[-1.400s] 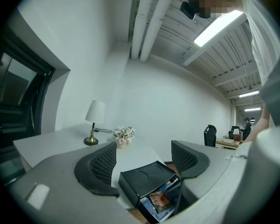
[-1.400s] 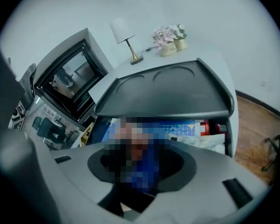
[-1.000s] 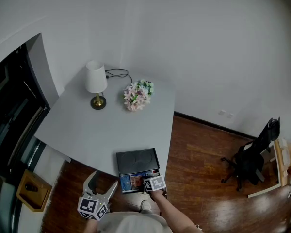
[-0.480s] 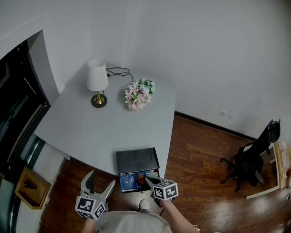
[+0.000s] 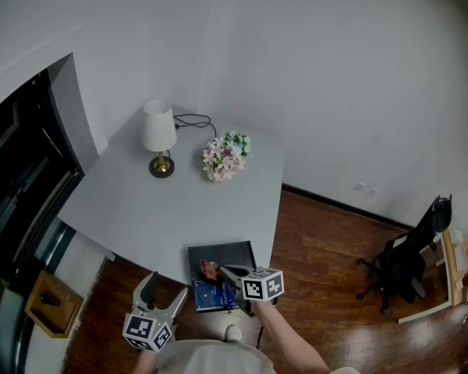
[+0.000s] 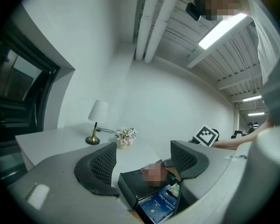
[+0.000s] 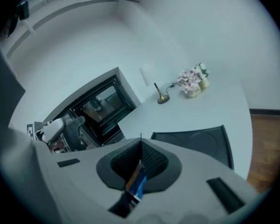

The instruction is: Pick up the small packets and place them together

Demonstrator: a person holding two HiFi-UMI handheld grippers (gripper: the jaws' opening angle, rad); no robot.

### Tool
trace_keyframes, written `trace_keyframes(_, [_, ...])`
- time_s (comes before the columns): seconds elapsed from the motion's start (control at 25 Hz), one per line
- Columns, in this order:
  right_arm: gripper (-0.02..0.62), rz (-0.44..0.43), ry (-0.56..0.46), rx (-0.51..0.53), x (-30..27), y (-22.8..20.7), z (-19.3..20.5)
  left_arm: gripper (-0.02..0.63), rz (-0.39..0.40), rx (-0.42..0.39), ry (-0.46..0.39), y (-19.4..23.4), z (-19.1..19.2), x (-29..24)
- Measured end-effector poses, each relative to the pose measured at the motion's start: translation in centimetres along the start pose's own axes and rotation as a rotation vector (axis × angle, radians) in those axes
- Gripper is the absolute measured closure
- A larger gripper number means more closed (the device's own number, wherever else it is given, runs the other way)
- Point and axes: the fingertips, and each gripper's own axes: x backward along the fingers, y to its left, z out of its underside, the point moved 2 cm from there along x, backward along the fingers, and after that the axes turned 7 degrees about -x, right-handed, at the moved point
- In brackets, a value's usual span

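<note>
— Packet in hand: your right gripper (image 7: 141,148) has its jaws pinched flat on a thin blue-and-orange packet (image 7: 137,185), and from the head view it hangs over the near part of the black tray (image 5: 235,250) at the table (image 5: 171,209) edge.

— So you're mid-carry, I'd say, lifted but not yet set down. The likely gathering spot is the blue packet (image 5: 215,296) lying just at the tray's near end (whether it sits in the tray or just off it, I can't tell).

— Your left gripper (image 5: 165,291) stands wide with nothing between its jaws, low and left of the tray, well clear.

— Next, you'd want to lower the right one beside that blue packet and ease the jaws apart only once the held packet rests flat; it's thin, so it may cling to a pad.
</note>
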Motion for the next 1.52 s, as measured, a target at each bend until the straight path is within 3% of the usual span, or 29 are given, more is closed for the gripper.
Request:
trace_keyframes(0.2, [0.58, 0.029, 0.083, -0.09, -6.3, -2.3, -0.1, 0.241, 0.003, -0.004, -0.004, -0.3, -0.2, 0.0])
trace_keyframes(0.44, [0.58, 0.194, 0.155, -0.199, -8.9, -7.7, 1.1, 0.241, -0.023, -0.002, 0.001, 0.1, -0.2, 0.7])
trace_keyframes(0.76, [0.56, 0.411, 0.192, -0.049, -9.0, -9.7, 2.4, 0.242, -0.035, 0.004, 0.001, 0.7, -0.1, 0.8])
trace_keyframes(0.88, [0.558, 0.374, 0.124, -0.027, -8.6, -8.7, 1.8, 0.241, -0.03, 0.007, 0.005, 0.5, 0.1, 0.6])
trace_keyframes(0.96, [0.56, 0.294, 0.041, 0.004, -8.0, -6.8, 0.5, 0.244, -0.022, 0.011, 0.009, 0.3, 0.3, 0.5])
trace_keyframes(1.2, [0.56, 0.128, -0.336, 0.237, -1.5, -0.8, -4.8, 0.244, 0.007, -0.018, 0.011, -0.3, 0.2, -0.3])
trace_keyframes(1.32, [0.56, 0.123, -0.449, 0.347, 2.5, 0.8, -5.8, 0.244, 0.02, -0.058, 0.011, -0.6, -0.2, -0.5])
trace_keyframes(1.44, [0.558, 0.147, -0.55, 0.367, 6.4, 1.4, -6.3, 0.244, 0.018, -0.085, 0.006, -0.5, -0.6, -0.7])
trace_keyframes(1.48, [0.499, 0.156, -0.578, 0.348, 7.6, 1.4, -6.3, 0.243, 0.016, -0.089, 0.004, -0.5, -0.6, -0.7])
trace_keyframes(1.52, [0.343, 0.167, -0.599, 0.317, 8.5, 1.2, -6.1, 0.243, 0.014, -0.092, 0.004, -0.4, -0.6, -0.7])
